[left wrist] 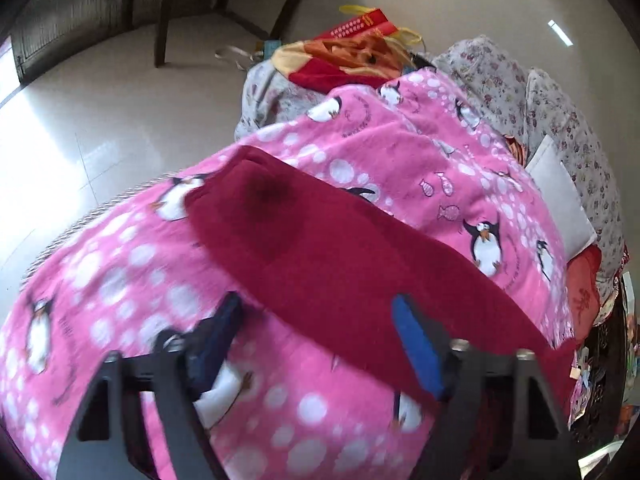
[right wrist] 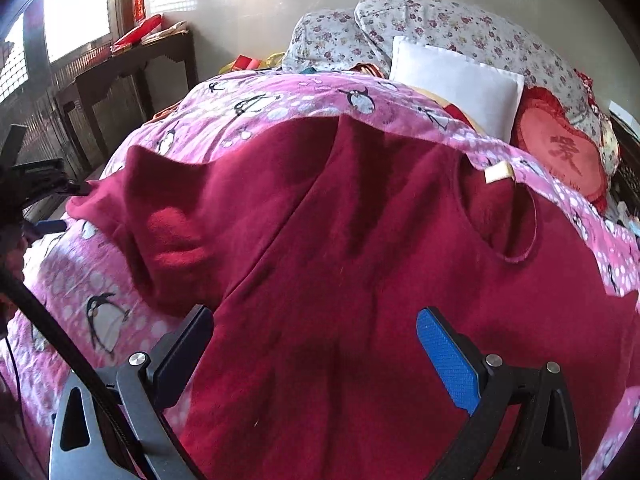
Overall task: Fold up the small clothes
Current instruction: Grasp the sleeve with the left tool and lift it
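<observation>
A dark red shirt [right wrist: 360, 220] lies spread on a pink penguin-print blanket [right wrist: 248, 108]. Its round neckline with a pale label [right wrist: 498, 172] is at the right. One sleeve [right wrist: 160, 220] lies folded over at the left. My right gripper [right wrist: 316, 320] is open just above the shirt's lower body, with nothing between its pads. In the left wrist view the shirt [left wrist: 340, 256] runs diagonally across the blanket [left wrist: 120, 280]. My left gripper [left wrist: 320, 308] is open at the shirt's near edge and holds nothing. The left gripper also shows at the left edge of the right wrist view [right wrist: 44, 200], near the sleeve end.
A white pillow [right wrist: 456, 88], a red heart-shaped cushion [right wrist: 560, 152] and a floral quilt [right wrist: 440, 28] lie at the bed's far end. A dark wooden table [right wrist: 128, 68] stands beside the bed. A colourful cloth pile [left wrist: 340, 60] lies past the blanket, above the tiled floor [left wrist: 100, 120].
</observation>
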`<state>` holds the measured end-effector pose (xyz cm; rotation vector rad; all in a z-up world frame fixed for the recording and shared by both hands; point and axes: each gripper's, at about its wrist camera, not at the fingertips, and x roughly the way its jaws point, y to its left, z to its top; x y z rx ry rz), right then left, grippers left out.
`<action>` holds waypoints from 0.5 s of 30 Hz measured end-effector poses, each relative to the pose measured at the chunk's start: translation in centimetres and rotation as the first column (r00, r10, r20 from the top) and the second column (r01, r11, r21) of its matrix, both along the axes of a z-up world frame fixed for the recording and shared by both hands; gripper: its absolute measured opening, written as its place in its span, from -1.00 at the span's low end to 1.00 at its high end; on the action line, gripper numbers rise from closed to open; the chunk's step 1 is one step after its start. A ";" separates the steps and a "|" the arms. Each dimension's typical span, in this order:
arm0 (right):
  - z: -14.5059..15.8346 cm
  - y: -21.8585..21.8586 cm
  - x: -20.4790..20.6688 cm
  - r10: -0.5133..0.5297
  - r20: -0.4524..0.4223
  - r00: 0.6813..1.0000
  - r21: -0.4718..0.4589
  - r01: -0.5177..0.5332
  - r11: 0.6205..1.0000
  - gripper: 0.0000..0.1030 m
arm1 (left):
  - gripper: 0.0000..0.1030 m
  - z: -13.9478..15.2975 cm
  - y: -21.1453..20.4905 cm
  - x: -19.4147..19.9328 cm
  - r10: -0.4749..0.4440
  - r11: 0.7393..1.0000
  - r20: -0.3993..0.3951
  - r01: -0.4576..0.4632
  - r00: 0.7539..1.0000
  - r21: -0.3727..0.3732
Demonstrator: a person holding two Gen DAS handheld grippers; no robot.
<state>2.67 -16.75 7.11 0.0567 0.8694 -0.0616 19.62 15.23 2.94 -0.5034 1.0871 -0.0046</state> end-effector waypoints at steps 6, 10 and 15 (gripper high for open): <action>-0.8 -1.5 1.8 -0.032 0.014 0.999 0.036 0.031 0.999 0.78 | -0.82 -0.6 0.1 1.0 0.051 0.999 0.031 -0.052 0.998 0.007; -1.5 -1.4 2.2 -0.008 -0.015 1.000 0.011 0.008 1.000 0.49 | -0.86 2.7 0.6 -0.1 0.031 1.000 0.088 -0.030 0.996 -0.010; 0.3 -3.7 0.4 -0.044 0.022 0.999 0.052 0.043 0.998 0.50 | -0.86 12.1 -0.9 -4.3 -0.054 0.997 0.282 0.036 0.958 0.069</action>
